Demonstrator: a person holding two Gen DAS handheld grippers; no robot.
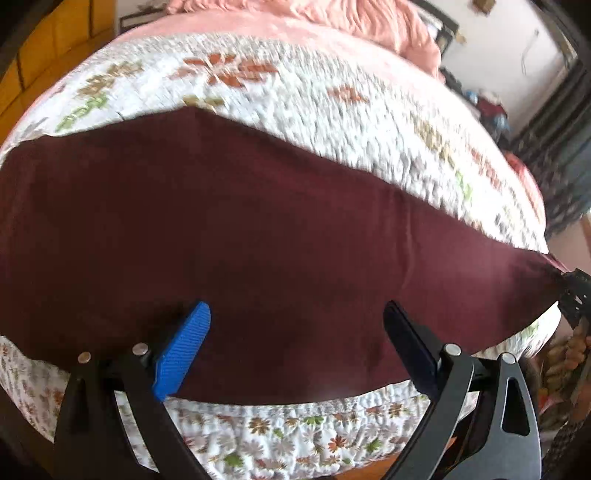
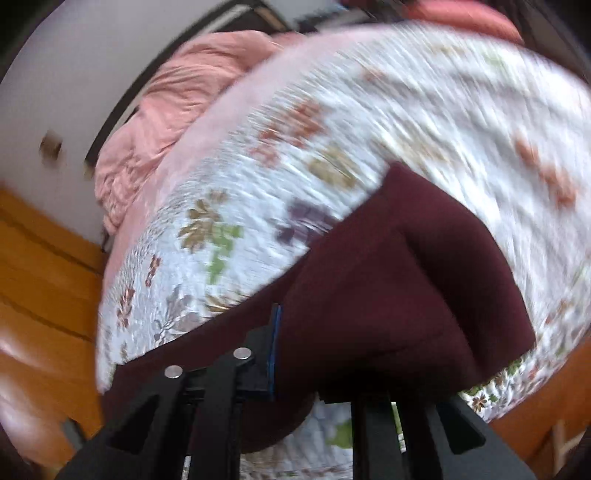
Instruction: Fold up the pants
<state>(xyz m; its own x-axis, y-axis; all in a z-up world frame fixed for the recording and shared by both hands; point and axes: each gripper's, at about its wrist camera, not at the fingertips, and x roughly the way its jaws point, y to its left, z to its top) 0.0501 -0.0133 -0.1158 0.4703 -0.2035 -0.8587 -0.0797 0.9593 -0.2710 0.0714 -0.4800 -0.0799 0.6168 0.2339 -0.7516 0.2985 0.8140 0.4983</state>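
Note:
Dark maroon pants [image 1: 258, 236] lie spread across the floral quilt on the bed. My left gripper [image 1: 295, 325] is open just above the pants' near edge, blue pad [image 1: 183, 350] on the left, black finger [image 1: 410, 347] on the right, nothing between them. In the right wrist view my right gripper [image 2: 291, 350] is shut on the pants [image 2: 399, 288] and lifts a fold of the cloth, which hides the right finger. The right gripper also shows at the far right edge of the left wrist view [image 1: 572, 291], holding the pants' end.
The white floral quilt [image 1: 314, 103] covers the bed. A bunched pink blanket [image 1: 369, 22] lies at the far end; it also shows in the right wrist view [image 2: 159, 122]. Orange wooden furniture [image 2: 40, 280] stands beside the bed. Cluttered items [image 1: 487, 107] are at the far right.

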